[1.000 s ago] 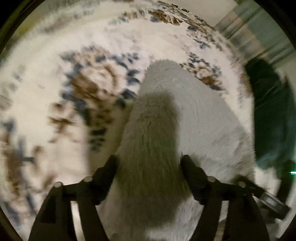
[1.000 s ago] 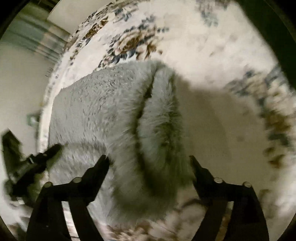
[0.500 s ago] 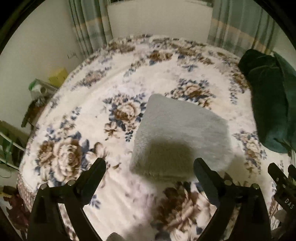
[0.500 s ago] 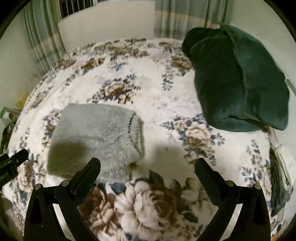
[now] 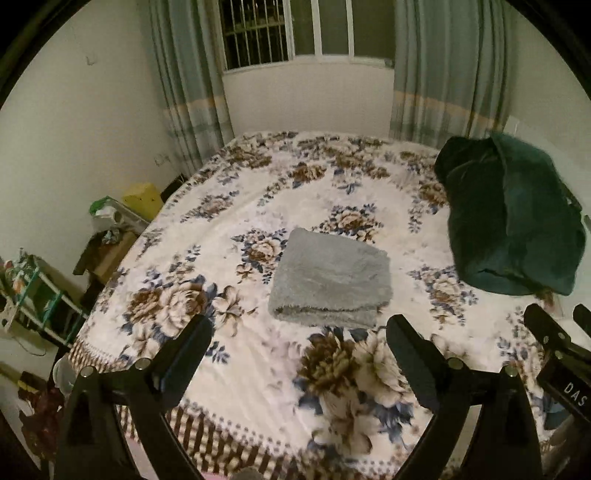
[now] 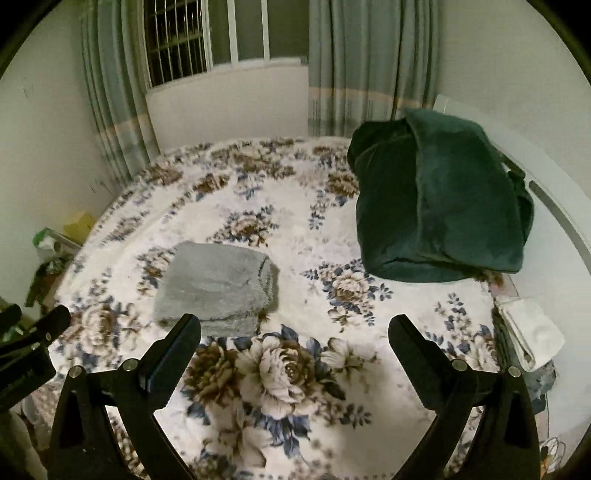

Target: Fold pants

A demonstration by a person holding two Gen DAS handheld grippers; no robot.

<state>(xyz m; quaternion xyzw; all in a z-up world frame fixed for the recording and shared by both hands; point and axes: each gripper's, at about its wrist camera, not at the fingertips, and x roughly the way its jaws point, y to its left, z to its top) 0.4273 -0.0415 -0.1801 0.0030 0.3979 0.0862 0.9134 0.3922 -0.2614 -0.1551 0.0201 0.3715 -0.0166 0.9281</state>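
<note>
1. The grey fleece pants lie folded into a squarish stack on the bed, near its middle, on the flowered spread. Nothing touches them.
2. The left gripper hangs above the bed's near edge, its jaws spread wide with only flowered cloth between them. The right gripper hangs the same way, jaws spread wide and holding nothing. Both are apart from the pants.
3. Containers: a yellow box stands on the floor beside the bed's left edge; I cannot tell what is in it. A teal wire rack further left holds small clutter too blurred to name.
4. A dark green quilt, bundled up, sits on the bed's right side, well apart from the pants. Striped curtains hang either side of a barred window behind the bed.
5. Nothing stands between the grippers and the pants; the stretch of spread between is bare.
6. The left view shows the folded edge of the stack facing the camera, plus the floor clutter at left, and the right gripper's black body at the right edge.
7. The right view shows the stack's layered side, at its right end, and a white folded cloth at the bed's right edge. The left gripper's tip shows at the left edge.
</note>
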